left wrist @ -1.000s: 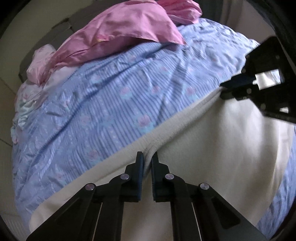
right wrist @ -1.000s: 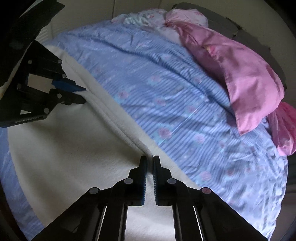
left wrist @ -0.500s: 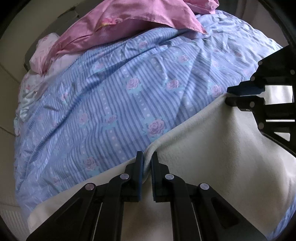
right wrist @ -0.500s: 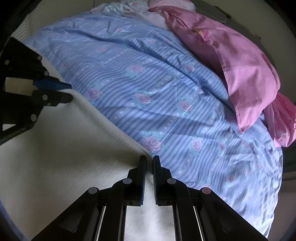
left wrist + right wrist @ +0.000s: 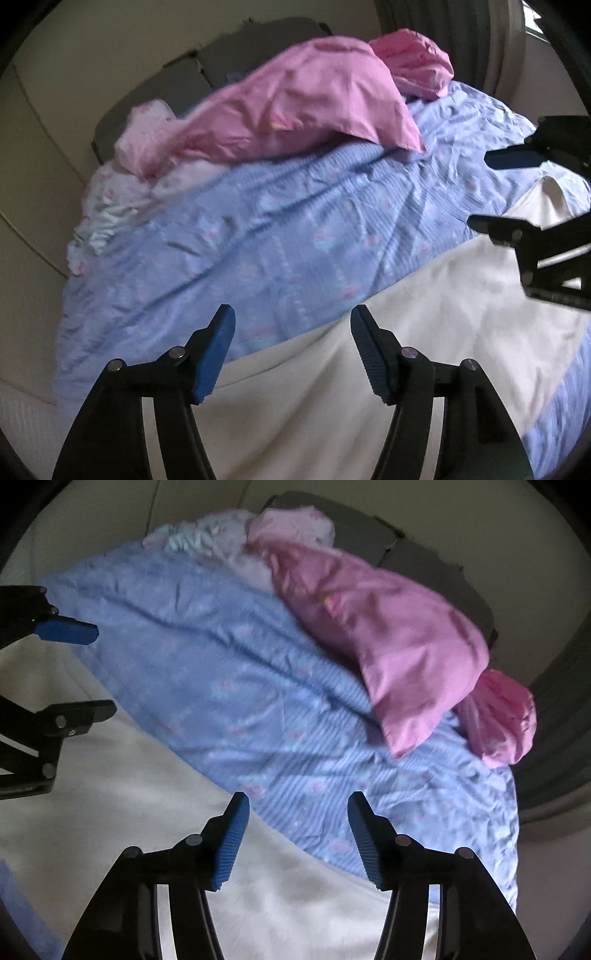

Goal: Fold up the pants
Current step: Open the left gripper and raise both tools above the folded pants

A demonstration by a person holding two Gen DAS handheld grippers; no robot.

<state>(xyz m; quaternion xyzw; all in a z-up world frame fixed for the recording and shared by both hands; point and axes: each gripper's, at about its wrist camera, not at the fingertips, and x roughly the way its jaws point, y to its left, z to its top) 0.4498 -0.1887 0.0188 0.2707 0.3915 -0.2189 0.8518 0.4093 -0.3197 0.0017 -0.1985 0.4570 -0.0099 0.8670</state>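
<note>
The cream-white pants (image 5: 424, 332) lie flat on the blue striped floral bed cover (image 5: 277, 229); they also show in the right wrist view (image 5: 129, 794). My left gripper (image 5: 291, 325) is open and empty, raised just above the pants' far edge. My right gripper (image 5: 297, 808) is open and empty over the same edge, further right. Each gripper shows in the other's view: the right one (image 5: 495, 192) at the right side, the left one (image 5: 96, 672) at the left side, both with jaws apart.
A pink pillow (image 5: 303, 107) and a second pink bundle (image 5: 413, 66) lie at the head of the bed, with pale floral bedding (image 5: 122, 184) beside them. A grey headboard (image 5: 207, 62) and cream wall stand behind.
Both grippers were shut on the pants' edge and have opened, letting it go. Both have lifted and drawn back, so more of the bed and pillows shows.
</note>
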